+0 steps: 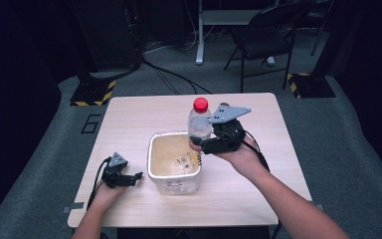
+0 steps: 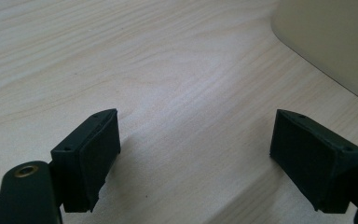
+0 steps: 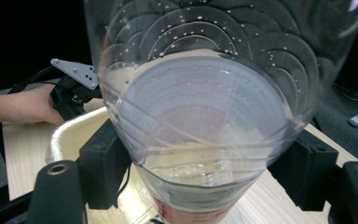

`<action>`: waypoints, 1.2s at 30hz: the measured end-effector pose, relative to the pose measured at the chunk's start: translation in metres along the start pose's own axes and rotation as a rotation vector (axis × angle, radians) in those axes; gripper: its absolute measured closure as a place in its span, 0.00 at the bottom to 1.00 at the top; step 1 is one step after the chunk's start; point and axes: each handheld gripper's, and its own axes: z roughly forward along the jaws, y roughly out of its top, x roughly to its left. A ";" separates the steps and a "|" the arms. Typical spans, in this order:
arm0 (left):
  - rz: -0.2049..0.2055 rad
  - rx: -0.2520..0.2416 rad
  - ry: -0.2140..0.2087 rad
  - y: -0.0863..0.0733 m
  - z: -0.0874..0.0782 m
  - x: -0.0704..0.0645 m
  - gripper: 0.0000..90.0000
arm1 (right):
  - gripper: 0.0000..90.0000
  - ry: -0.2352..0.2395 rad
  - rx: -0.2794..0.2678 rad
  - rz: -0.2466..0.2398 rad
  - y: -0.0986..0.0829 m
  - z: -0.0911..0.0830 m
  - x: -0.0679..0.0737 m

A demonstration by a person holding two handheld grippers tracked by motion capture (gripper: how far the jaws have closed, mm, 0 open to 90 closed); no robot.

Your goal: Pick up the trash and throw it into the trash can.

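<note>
Firmly closed, my right gripper's fingers pinch the clear plastic bottle low on its body, just above the red label band, holding it upright over the right rim of the white tub on the desk. I judge the bottle light and nearly empty, its thin ribbed wall springy, slick and easily crushed, so the stiffer lower section is the place to hold it. My left gripper rests on the desk left of the tub, its fingers spread wide, holding nothing.
</note>
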 end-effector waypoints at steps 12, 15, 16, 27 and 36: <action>0.000 0.000 0.000 0.000 0.000 0.000 0.18 | 0.29 0.059 0.006 -0.033 0.001 0.019 0.019; 0.000 0.000 0.000 0.000 0.000 0.000 0.18 | 0.29 0.069 0.011 -0.039 -0.002 0.024 0.023; 0.000 0.000 0.000 0.000 0.000 0.000 0.18 | 0.29 0.073 0.017 -0.041 -0.003 0.026 0.025; 0.000 0.000 0.000 0.000 0.000 0.000 0.18 | 0.29 0.079 0.046 -0.048 -0.020 0.043 0.033; 0.001 0.000 0.000 0.000 0.000 0.000 0.18 | 0.29 0.077 0.068 -0.045 -0.034 0.056 0.035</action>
